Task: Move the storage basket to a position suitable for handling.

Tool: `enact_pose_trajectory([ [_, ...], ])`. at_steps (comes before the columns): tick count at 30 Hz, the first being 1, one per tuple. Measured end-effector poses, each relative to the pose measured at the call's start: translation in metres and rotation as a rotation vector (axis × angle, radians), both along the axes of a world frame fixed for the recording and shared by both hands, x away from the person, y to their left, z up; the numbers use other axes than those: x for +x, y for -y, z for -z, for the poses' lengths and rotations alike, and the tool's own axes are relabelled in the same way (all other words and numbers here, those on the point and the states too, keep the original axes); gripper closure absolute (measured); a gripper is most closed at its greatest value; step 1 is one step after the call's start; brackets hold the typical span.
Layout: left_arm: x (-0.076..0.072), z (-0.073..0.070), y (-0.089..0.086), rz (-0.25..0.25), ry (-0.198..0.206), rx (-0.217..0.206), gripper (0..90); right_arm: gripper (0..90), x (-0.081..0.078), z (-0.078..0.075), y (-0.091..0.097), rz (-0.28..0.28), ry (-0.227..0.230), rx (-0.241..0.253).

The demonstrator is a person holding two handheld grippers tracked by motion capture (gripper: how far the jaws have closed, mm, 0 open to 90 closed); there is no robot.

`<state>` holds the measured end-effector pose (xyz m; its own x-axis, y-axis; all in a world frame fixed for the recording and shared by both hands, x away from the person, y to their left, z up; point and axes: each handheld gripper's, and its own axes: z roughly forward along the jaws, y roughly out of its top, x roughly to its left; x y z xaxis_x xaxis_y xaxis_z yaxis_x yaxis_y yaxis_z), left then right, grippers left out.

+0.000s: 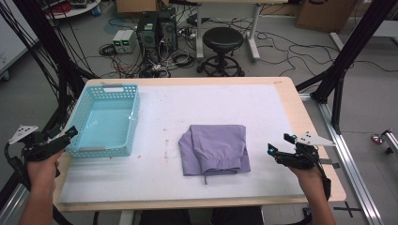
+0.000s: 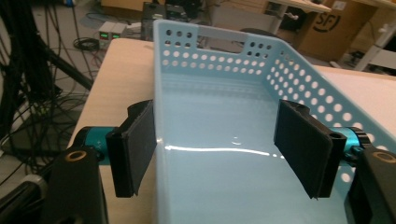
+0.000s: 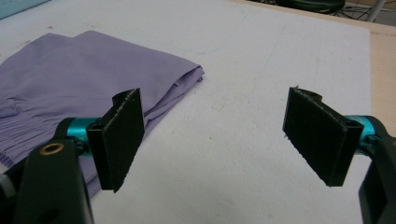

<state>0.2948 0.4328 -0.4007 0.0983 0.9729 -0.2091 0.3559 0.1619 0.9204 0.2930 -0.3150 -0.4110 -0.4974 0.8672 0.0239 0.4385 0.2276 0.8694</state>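
- Two grippers in my hands flank a white-topped desk (image 1: 155, 183), seen from the high view.
- My left gripper (image 1: 65, 137) sits at the near left corner of a light blue perforated basket (image 1: 133, 105), which stands on the desk's far left part.
- In the left gripper view its fingers (image 2: 136, 144) stand wide apart, one outside the basket's left wall, the other over its inside, clamping nothing.
- A folded purple garment (image 1: 215, 149) lies flat near the desk's middle, well apart from the basket.
- My right gripper (image 1: 278, 144) hovers just right of the garment, fingers (image 3: 122, 135) apart over bare desk, holding nothing.
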Motion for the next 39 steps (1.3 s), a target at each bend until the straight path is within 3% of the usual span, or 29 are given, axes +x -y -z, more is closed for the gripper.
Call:
enact_pose_trajectory([
  [7, 0.003, 0.007, -0.002, -0.011, -0.056, 0.028, 29.6, 21.0, -0.001, 0.0, 0.0, 0.002, 0.002, 0.0],
  [13, 0.007, 0.012, 0.0, 0.012, -0.103, 0.048, 31.0, 21.0, 0.0, 0.0, 0.0, -0.001, -0.002, 0.0],
  [23, 0.01, 0.015, 0.002, -0.004, -0.163, 0.054, 45.3, 21.0, 0.0, 0.001, 0.001, -0.009, -0.006, -0.003],
  [26, 0.01, 0.014, 0.002, -0.03, -0.177, 0.035, 52.7, 21.0, 0.0, 0.001, 0.001, -0.009, -0.008, -0.002],
  [31, 0.009, 0.013, 0.001, -0.053, -0.196, 0.064, 64.4, 21.0, 0.0, 0.001, 0.001, -0.013, -0.007, -0.001],
  [34, 0.008, 0.012, 0.002, -0.022, -0.203, 0.083, 76.0, 21.0, 0.001, 0.002, 0.001, -0.014, -0.011, -0.001],
  [39, 0.007, 0.013, 0.007, 0.008, -0.194, 0.083, 78.0, 21.0, 0.001, 0.002, 0.0, -0.018, -0.013, -0.002],
])
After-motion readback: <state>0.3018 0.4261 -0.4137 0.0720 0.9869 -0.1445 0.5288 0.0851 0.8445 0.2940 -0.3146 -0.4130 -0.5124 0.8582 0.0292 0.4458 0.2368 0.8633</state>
